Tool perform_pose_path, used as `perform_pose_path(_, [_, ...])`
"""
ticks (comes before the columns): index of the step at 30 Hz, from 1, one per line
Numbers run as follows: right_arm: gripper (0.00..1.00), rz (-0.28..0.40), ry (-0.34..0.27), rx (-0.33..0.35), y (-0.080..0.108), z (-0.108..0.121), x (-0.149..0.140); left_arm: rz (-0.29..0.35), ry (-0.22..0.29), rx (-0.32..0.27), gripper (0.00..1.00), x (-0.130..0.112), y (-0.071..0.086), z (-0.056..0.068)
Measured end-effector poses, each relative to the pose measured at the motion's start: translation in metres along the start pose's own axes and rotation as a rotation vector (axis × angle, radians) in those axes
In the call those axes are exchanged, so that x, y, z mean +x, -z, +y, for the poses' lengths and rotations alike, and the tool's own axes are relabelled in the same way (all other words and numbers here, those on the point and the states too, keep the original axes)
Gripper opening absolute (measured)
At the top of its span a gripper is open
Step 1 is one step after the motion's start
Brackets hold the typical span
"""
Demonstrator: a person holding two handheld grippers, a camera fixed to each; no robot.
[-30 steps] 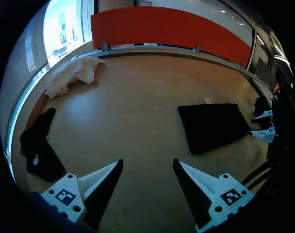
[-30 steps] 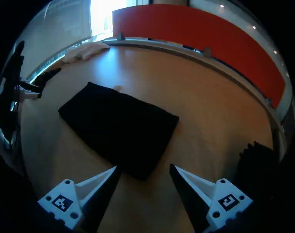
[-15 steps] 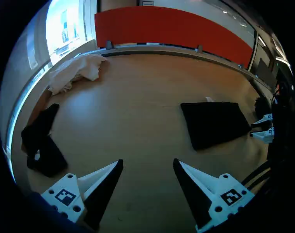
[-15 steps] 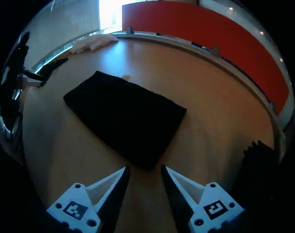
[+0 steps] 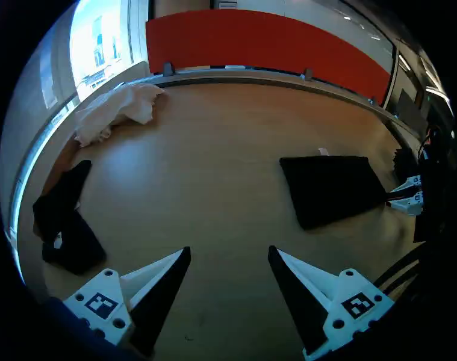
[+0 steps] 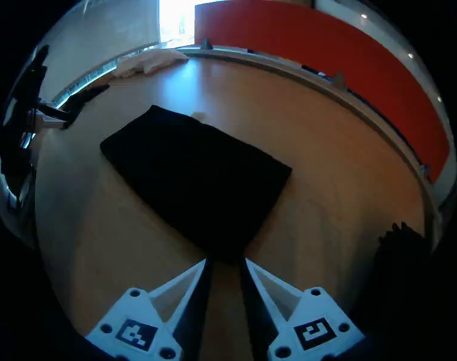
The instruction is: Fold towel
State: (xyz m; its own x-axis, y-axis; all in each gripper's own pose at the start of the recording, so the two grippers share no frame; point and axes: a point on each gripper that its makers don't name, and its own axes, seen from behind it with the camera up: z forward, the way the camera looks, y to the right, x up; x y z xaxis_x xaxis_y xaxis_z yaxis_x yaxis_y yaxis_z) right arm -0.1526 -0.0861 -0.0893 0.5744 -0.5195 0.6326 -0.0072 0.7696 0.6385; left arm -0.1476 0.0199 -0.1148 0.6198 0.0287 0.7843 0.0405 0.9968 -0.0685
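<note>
Holding right gripper (image 6: pixel 225 261) nearly pressed together at towel (image 6: pixel 198 174) corner between tips, pinch uncertain; holding left gripper (image 5: pixel 228 249) spread; barely starting the fold.

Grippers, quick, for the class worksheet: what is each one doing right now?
Left gripper: open, holding nothing.
Right gripper: nearly closed around the near corner of the black towel; whether it actually grips cannot be told.

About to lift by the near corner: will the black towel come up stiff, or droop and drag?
Likely floppy: the black towel lies thin and flat on the wooden table, so it should drape from the right gripper at its near corner. Probably light, yet its far part may drag over the smooth wood.
</note>
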Motion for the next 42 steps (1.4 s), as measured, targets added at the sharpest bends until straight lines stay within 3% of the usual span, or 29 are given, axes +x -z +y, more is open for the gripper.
perform_pose_path(5, [0.22,0.004,0.002,0.004,0.0,-0.001,0.001,-0.003,-0.001,0.001,0.95,-0.001,0.0,-0.002])
perform_pose_path(13, [0.04,0.011,-0.003,0.019,0.002,-0.006,0.002,-0.007,-0.003,0.0,0.96,-0.003,-0.001,-0.002])
perform_pose_path(30, [0.02,0.027,0.012,0.03,0.009,-0.016,0.013,-0.002,0.001,-0.004,0.95,-0.003,0.0,-0.002])
perform_pose_path(42, [0.02,0.087,0.038,0.014,0.022,-0.017,0.049,-0.002,0.005,-0.004,0.96,-0.007,0.004,-0.005])
